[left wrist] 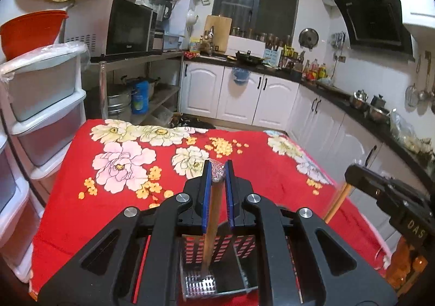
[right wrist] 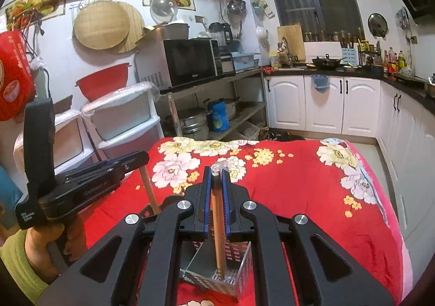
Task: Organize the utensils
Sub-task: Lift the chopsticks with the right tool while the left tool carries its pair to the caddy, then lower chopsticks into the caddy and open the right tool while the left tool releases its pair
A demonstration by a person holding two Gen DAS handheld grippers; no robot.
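Over the red floral table [left wrist: 244,170], our left gripper [left wrist: 218,170] and right gripper [right wrist: 216,174] each clamp a wooden-handled utensil [left wrist: 210,213], tips entering the perforated metal holder [right wrist: 239,262] at six o'clock; neither released yet.

the left tongs [left wrist: 218,170] clamp a wooden-handled utensil [left wrist: 210,224] upright; its lower end stands in a perforated metal holder [left wrist: 201,283] on the red floral cloth [left wrist: 258,170]; the right tongs [left wrist: 391,197] at right edge

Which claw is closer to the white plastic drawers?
Left. The left claw is on the side of the red cloth by the drawers; the right claw is farther over, toward the white cupboards.
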